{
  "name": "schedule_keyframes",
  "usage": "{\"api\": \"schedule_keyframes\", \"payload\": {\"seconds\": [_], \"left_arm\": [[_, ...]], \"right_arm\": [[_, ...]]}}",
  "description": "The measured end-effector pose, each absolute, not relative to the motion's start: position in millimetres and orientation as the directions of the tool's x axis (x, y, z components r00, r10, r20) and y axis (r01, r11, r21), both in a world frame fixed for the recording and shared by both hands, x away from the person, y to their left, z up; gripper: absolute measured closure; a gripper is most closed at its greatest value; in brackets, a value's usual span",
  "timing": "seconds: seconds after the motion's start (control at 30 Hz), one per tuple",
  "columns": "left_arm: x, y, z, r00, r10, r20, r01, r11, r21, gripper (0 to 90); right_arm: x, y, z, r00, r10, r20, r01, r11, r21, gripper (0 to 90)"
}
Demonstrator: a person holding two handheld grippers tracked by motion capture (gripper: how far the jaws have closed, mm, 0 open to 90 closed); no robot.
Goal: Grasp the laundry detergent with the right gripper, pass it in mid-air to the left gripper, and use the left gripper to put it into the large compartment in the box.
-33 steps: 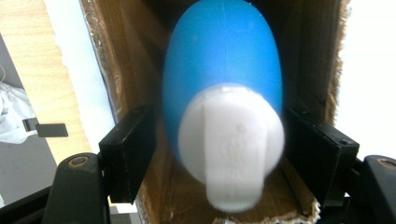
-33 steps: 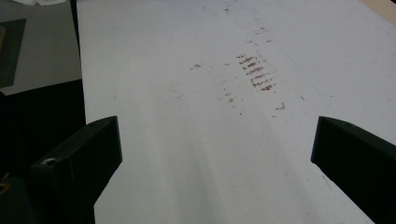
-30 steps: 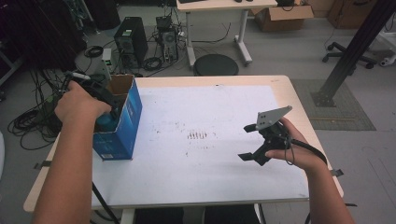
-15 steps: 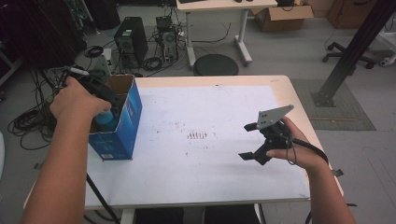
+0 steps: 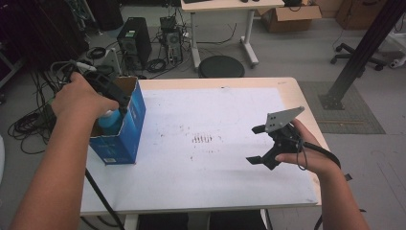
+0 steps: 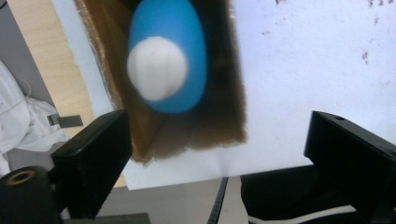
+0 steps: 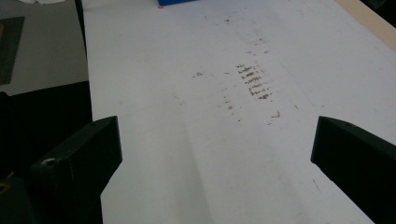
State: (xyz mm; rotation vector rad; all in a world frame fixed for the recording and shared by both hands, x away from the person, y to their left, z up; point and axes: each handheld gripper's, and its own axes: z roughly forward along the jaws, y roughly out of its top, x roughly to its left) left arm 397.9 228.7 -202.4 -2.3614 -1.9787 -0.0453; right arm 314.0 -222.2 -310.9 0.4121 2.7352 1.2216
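Note:
A blue bottle (image 6: 182, 42) with a white cap (image 6: 158, 67) stands inside the open blue cardboard box (image 5: 125, 134) at the table's left edge. My left gripper (image 6: 219, 154) hovers just above the box opening. Its jaws have just been opening and now stand wide, with the bottle below them and nothing pressed between the pads. In the high view the bottle (image 5: 110, 122) shows beneath the left gripper (image 5: 122, 104). My right gripper (image 5: 256, 144) hangs open over the right part of the table, holding nothing; in its own view the right gripper (image 7: 215, 154) frames bare white surface.
A white sheet (image 5: 215, 110) covers the wooden table, with small brown marks (image 5: 202, 139) near its middle. Behind the table, on the floor, are computer towers (image 5: 134, 40), cables, a round black stool (image 5: 221, 66) and another desk. A black post (image 5: 356, 52) stands at the right.
The left hand has risen a little above the box and its jaws have spread apart, leaving the blue bottle in the box. The right hand has stayed put.

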Motion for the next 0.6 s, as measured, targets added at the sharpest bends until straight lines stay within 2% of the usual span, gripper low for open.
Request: {"api": "schedule_keyframes", "payload": {"seconds": [0.1,0.37,0.6], "left_arm": [[396.3,219.9,-197.5,0.205,0.976,0.074,0.979,-0.204,-0.028,2.6],[393.1,191.8,-185.0,0.293,0.953,0.077,0.956,-0.293,-0.017,0.3],[390.2,157.9,-172.5,0.444,0.891,0.094,0.895,-0.445,-0.008,0.2]], "right_arm": [[312.8,-223.4,-308.3,-0.955,0.296,-0.001,0.197,0.639,0.743,2.0],[310.4,-227.8,-302.3,-0.953,0.302,-0.010,0.195,0.641,0.742,2.1],[310.6,-231.4,-290.8,-0.951,0.307,-0.027,0.191,0.656,0.730,2.0]]}}
